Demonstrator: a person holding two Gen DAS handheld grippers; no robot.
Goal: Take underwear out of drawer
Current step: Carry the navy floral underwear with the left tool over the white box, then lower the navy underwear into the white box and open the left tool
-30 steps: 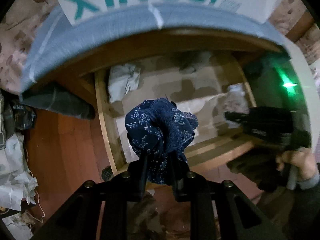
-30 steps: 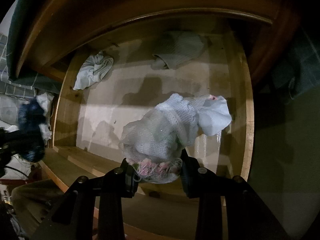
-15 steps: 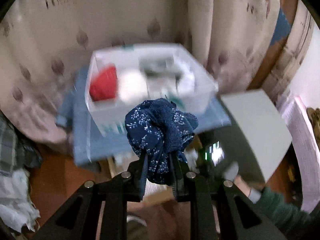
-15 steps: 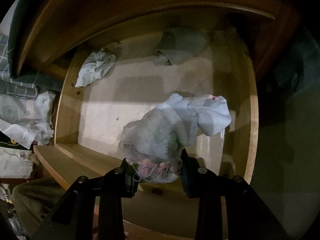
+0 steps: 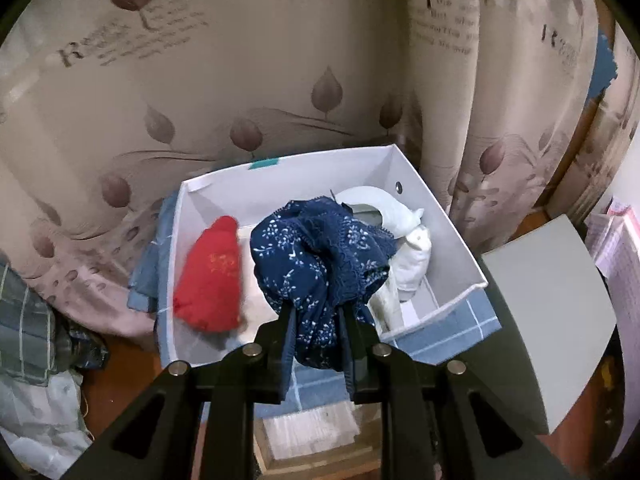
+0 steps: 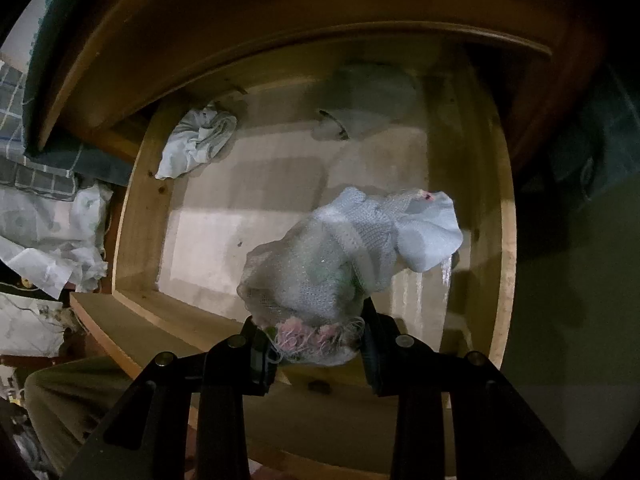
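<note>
The left gripper (image 5: 316, 320) is clamping the navy floral underwear (image 5: 320, 256), now swung up from the drawer (image 6: 136, 200) to hang over a white box (image 5: 452, 240) holding red cloth (image 5: 208, 276). Curtain (image 5: 240, 80) writing is blurring beyond reading. The right gripper (image 6: 316, 348) is still pinching pale mesh underwear (image 6: 344, 256) above the drawer, two crumpled pieces lying behind.
</note>
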